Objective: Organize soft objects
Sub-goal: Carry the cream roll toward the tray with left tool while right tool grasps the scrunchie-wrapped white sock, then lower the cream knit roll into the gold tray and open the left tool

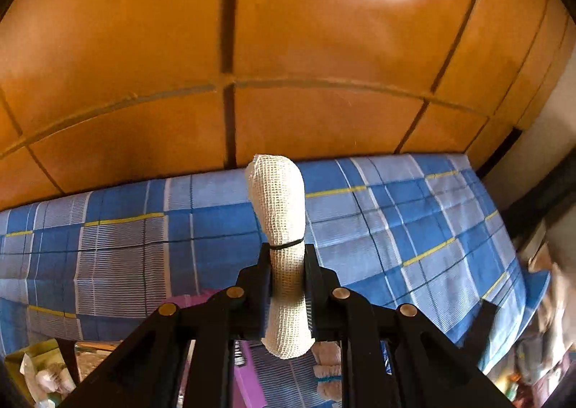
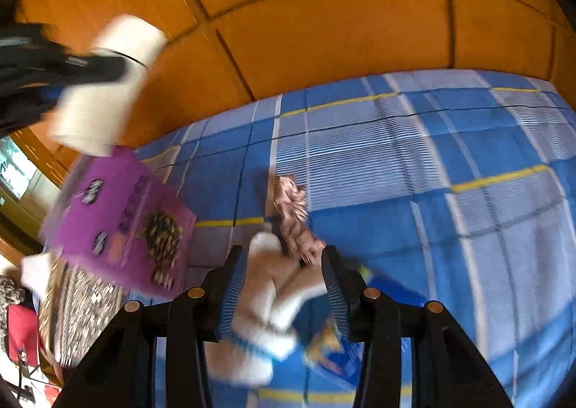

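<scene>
A: What's that white thing?

B: A gauze roll (image 1: 279, 228) with a thin black band around it. The left gripper (image 1: 287, 264) has its jaws pinched narrow on the lower half, so the top sticks out ahead of the fingers, clear of the checked bedsheet (image 1: 396, 228) beyond. Held by the waist like that, I'd guess it's being carried somewhere.

A: And the other tool?

B: The right gripper (image 2: 284, 264) has its jaws about halfway apart, with a fluffy white and brown toy (image 2: 280, 285) lying between them on the sheet. It's blurred, so I can't tell if the pads press on it.

A: Where would these go?

B: Probably the purple box (image 2: 122, 213), just left of the right gripper, under the raised roll in that view. Its open side isn't visible, so that's only a guess.
</scene>
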The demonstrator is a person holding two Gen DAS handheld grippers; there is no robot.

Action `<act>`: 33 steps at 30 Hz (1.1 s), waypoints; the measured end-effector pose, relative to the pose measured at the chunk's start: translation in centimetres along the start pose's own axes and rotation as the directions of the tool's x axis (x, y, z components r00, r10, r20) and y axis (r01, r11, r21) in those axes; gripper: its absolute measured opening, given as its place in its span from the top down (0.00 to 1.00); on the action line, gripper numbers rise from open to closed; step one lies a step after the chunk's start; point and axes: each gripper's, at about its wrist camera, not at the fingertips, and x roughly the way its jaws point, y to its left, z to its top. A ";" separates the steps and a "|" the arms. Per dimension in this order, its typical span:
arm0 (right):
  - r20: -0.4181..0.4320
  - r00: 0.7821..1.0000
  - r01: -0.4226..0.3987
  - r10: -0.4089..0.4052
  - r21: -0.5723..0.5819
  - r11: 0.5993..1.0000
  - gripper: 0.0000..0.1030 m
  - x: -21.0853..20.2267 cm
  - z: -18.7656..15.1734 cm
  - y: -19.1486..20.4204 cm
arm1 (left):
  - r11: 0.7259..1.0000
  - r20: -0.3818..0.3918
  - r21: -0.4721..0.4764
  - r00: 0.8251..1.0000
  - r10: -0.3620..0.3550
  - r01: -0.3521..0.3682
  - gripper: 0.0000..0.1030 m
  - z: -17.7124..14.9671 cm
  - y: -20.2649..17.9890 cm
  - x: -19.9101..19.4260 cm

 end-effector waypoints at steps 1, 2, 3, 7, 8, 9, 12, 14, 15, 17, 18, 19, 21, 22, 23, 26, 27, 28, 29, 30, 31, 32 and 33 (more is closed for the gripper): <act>-0.020 1.000 0.011 -0.011 0.000 1.000 0.58 1.1 0.5 0.2 | 1.000 0.006 -0.015 1.000 -0.006 0.006 0.85 0.2 0.5 -0.4; -0.037 0.999 0.023 -0.023 -0.001 1.000 0.58 2.1 0.8 0.3 | 0.999 0.017 -0.032 1.000 -0.012 0.012 0.85 0.3 1.3 -1.0; -0.050 0.998 0.034 -0.034 -0.001 0.999 0.60 2.9 1.0 0.2 | 0.999 0.030 -0.047 0.999 -0.014 0.015 0.85 0.5 2.0 -1.6; -0.117 0.988 0.098 -0.098 -0.013 0.995 0.79 5.6 1.2 0.0 | 0.993 0.084 -0.114 0.996 0.011 -0.001 0.85 0.5 6.3 -4.3; -0.114 0.989 0.097 -0.099 -0.017 0.995 0.79 5.6 1.3 0.0 | 0.991 0.095 -0.133 0.995 0.025 -0.013 0.85 0.3 7.6 -4.9; -0.120 0.988 0.096 -0.097 -0.016 0.995 0.79 5.7 1.3 -0.1 | 0.989 0.102 -0.146 0.994 0.038 -0.023 0.85 0.0 8.6 -5.3; -0.137 0.986 0.093 -0.093 -0.007 0.996 0.78 5.8 1.4 -0.5 | 0.977 0.122 -0.205 0.990 0.076 -0.050 0.85 -1.2 12.7 -6.6; -0.148 0.984 0.097 -0.100 -0.023 0.995 0.78 5.8 1.4 -0.5 | 0.965 0.121 -0.255 0.988 0.101 -0.067 0.85 -2.5 15.6 -7.3; -0.152 0.983 0.102 -0.106 -0.034 0.994 0.78 5.9 1.4 -0.4 | 0.960 0.121 -0.270 0.986 0.114 -0.077 0.85 -3.2 16.6 -7.6; -0.162 0.980 0.109 -0.114 -0.038 0.993 0.78 6.1 1.5 -0.2 | 0.945 0.114 -0.309 0.983 0.143 -0.102 0.85 -4.8 19.3 -8.3; -0.168 0.979 0.113 -0.118 -0.041 0.993 0.78 6.1 1.5 -0.1 | 0.938 0.106 -0.328 0.983 0.152 -0.109 0.85 -5.6 20.5 -8.7; -0.174 0.976 0.122 -0.129 -0.048 0.991 0.78 6.2 1.6 0.0 | 0.933 0.102 -0.342 0.982 0.159 -0.116 0.85 -6.3 21.3 -8.9; -0.173 0.973 0.142 -0.154 -0.079 0.987 0.78 6.4 1.6 0.5 | 0.920 0.092 -0.368 0.979 0.182 -0.136 0.85 -8.1 23.4 -9.6; -0.167 0.972 0.153 -0.167 -0.097 0.984 0.78 6.4 1.4 0.8 | 0.914 0.087 -0.380 0.978 0.191 -0.145 0.85 -9.0 24.4 -10.0; -0.162 0.971 0.160 -0.176 -0.107 0.981 0.78 6.4 1.3 1.0 | 0.910 0.085 -0.388 0.977 0.196 -0.148 0.85 -9.7 25.0 -10.3; -0.159 0.967 0.179 -0.197 -0.123 0.976 0.78 6.4 1.2 1.3 | 0.892 0.078 -0.426 0.976 0.204 -0.152 0.85 -13.0 27.6 -11.9; -0.159 0.965 0.187 -0.208 -0.136 0.973 0.78 6.5 1.2 1.5 | 0.886 0.081 -0.438 0.975 0.207 -0.152 0.85 -14.1 28.0 -12.5; -0.158 0.962 0.197 -0.221 -0.153 0.968 0.78 6.5 1.2 1.7 | 0.882 0.083 -0.445 0.974 0.212 -0.154 0.85 -14.9 28.4 -13.0; -0.158 0.960 0.206 -0.232 -0.164 0.965 0.78 6.6 1.2 1.8 | 0.876 0.083 -0.454 0.972 0.222 -0.161 0.85 -15.9 29.1 -13.5; -0.160 0.958 0.210 -0.237 -0.167 0.963 0.78 6.7 1.2 1.9 | 0.869 0.084 -0.466 0.969 0.233 -0.168 0.85 -17.0 29.7 -14.1; -0.162 0.957 0.213 -0.240 -0.165 0.963 0.78 6.7 1.3 1.9 | 0.858 0.085 -0.484 0.967 0.242 -0.172 0.85 -18.3 30.6 -14.9; -0.163 0.957 0.215 -0.241 -0.165 0.963 0.78 6.7 1.3 1.9 | 0.847 0.084 -0.502 0.965 0.248 -0.174 0.85 -19.6 31.4 -15.5; -0.160 0.956 0.217 -0.245 -0.172 0.961 0.78 6.7 1.3 2.0 | 0.831 0.080 -0.526 0.962 0.262 -0.183 0.85 -21.2 32.4 -16.2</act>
